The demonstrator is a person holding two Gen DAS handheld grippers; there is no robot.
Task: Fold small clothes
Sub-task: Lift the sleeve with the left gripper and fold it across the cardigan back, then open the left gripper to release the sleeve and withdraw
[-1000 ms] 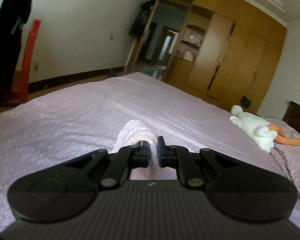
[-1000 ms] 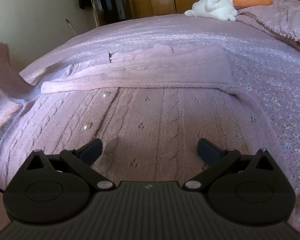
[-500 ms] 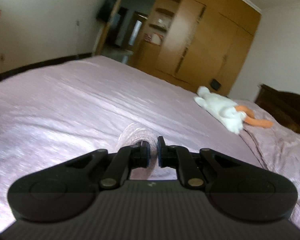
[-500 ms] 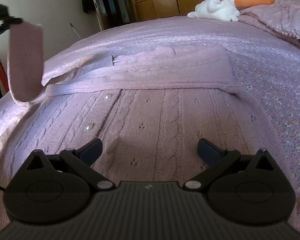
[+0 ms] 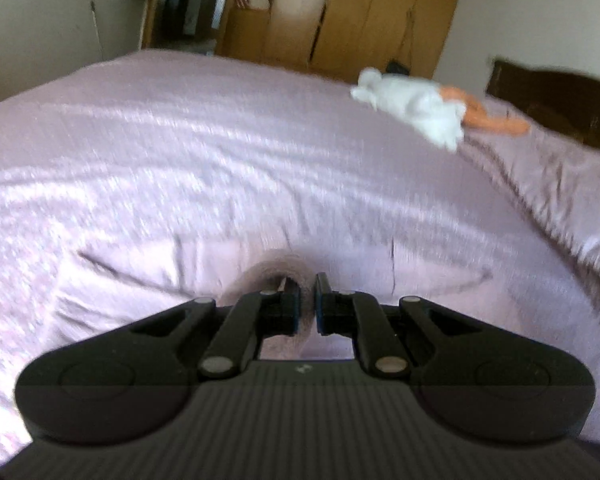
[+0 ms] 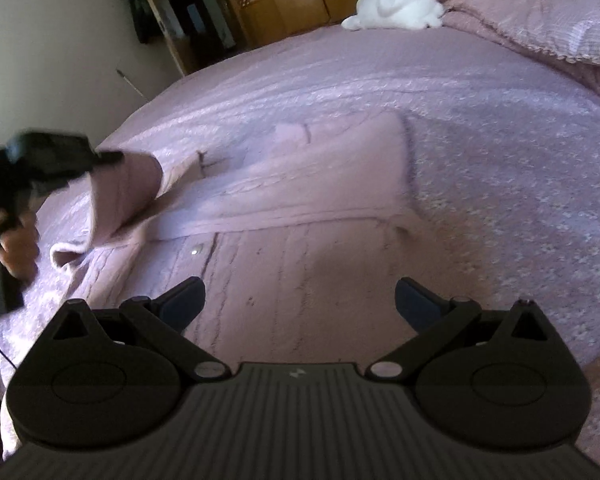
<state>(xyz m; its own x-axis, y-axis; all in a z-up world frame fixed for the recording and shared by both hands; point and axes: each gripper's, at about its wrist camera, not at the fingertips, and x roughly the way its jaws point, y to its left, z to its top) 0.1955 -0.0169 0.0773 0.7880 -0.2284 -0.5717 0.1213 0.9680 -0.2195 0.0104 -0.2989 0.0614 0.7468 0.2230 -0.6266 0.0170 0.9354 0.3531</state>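
Pink cable-knit wool makes up the small buttoned cardigan (image 6: 284, 216), which lies flat on the lilac textured bedspread (image 6: 380, 80) near its front edge, directly ahead of the right gripper. 1 sleeve is already laid across the chest as a flat band; the other sleeve (image 6: 120, 196) is lifted off the bedspread on the cardigan's left side, toward the bed's left edge.

The left gripper (image 5: 307, 308) has its tongs closed tight on the cuff of that lifted pink sleeve (image 5: 276, 272), with knit bulging just past the pads. In the right wrist view the left gripper (image 6: 112, 157) appears blurred with the sleeve hanging from it in a loose drape. The right gripper (image 6: 298, 300) has its tongs spread wide and holds nothing, hovering low over the cardigan's lower front panel.

The step in hand looks like folding this 2nd sleeve inward over the body. To do it well, I would carry the cuff across toward the cardigan's middle, low and level, so the sleeve rolls over at the shoulder seam instead of dragging the whole garment sideways. The knit is soft and stretchy, so a hard pull would likely distort it; a slack arc suits it better. The empty right gripper could press the front panel down to anchor it. Release should come only once the cuff rests flat on the other sleeve's band.

A white plush toy with orange legs (image 6: 400, 4) lies well apart at the far right corner of the bed, out of the way.
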